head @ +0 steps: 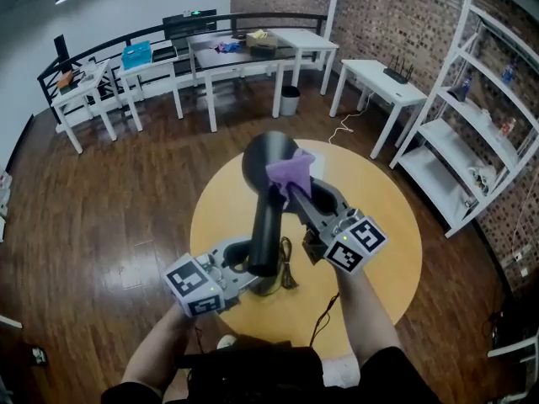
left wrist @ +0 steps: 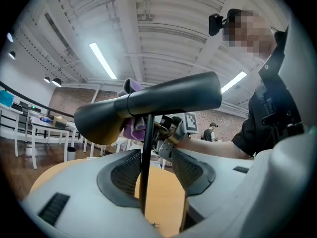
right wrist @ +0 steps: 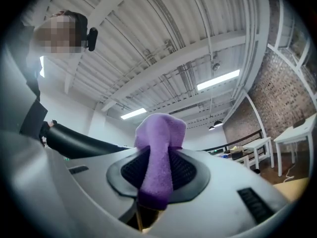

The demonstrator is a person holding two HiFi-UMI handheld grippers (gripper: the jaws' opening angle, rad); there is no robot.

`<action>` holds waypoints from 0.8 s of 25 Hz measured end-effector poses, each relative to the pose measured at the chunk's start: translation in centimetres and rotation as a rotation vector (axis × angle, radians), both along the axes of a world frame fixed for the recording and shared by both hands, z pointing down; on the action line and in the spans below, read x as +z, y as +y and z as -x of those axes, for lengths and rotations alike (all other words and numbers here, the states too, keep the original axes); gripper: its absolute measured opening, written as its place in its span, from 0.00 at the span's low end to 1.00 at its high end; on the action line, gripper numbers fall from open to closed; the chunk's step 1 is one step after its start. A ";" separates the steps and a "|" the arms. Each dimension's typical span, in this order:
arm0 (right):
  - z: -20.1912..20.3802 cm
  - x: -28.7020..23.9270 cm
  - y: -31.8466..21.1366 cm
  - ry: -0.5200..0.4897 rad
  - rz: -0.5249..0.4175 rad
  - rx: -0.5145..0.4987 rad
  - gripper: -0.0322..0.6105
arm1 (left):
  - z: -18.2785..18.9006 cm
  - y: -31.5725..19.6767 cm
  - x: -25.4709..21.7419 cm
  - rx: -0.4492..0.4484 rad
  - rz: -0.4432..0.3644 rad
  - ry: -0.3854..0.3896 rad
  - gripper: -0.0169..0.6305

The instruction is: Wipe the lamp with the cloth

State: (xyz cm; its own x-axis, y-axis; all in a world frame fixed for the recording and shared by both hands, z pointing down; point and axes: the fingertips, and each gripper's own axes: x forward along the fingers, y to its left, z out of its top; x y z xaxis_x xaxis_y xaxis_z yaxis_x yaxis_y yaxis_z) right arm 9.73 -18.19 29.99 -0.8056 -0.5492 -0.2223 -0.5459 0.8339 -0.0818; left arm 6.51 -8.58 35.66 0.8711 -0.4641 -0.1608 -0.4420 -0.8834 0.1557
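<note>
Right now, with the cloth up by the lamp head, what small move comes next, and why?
Probably close the left gripper on the lamp's stem: its fingers stand apart around the stem, not gripping. The right gripper clamps the cloth by the lamp head, so steadying comes first.

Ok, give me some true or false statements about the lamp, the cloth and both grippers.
The right gripper is shut on the purple cloth. True.
The left gripper clamps the lamp head. False: its jaws stand apart around the thin stem.
The lamp stands on the round wooden table. True.
The cloth lies flat on the table. False: it is held up by the lamp head.
</note>
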 end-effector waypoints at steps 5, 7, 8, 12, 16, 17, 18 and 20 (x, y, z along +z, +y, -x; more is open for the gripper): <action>-1.8 1.6 -3.0 0.090 0.010 0.065 0.20 | 0.1 0.3 0.7 -0.026 0.033 -0.004 0.22; -2.5 2.4 -4.2 0.103 0.029 0.099 0.20 | 0.4 0.3 0.7 -0.046 0.041 0.007 0.19; -2.8 2.7 -4.9 0.103 0.040 0.118 0.20 | 0.6 0.2 0.6 -0.059 0.044 0.012 0.18; -4.1 4.2 -7.4 0.118 0.093 0.233 0.20 | 1.0 0.3 0.8 -0.082 0.049 0.014 0.15; -4.9 5.8 -8.8 0.126 0.161 0.307 0.20 | 1.3 0.2 1.2 -0.105 0.043 -0.008 0.11; -5.1 6.1 -9.0 0.138 0.175 0.318 0.20 | 1.3 0.1 1.2 -0.108 0.041 -0.009 0.10; -5.3 6.3 -9.0 0.153 0.182 0.324 0.20 | 1.2 0.0 1.1 -0.109 0.037 -0.011 0.09; -5.6 5.8 -8.5 0.172 0.171 0.316 0.20 | 1.1 -0.2 1.1 -0.108 0.025 -0.021 0.09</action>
State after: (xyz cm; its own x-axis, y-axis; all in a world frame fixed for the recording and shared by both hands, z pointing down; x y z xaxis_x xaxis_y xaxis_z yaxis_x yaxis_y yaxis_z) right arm 15.36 -26.74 35.77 -0.6084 -0.7934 0.0172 -0.7912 0.6048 -0.0905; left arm 5.38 -8.80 36.75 0.8190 -0.5588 -0.1302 -0.5376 -0.8266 0.1666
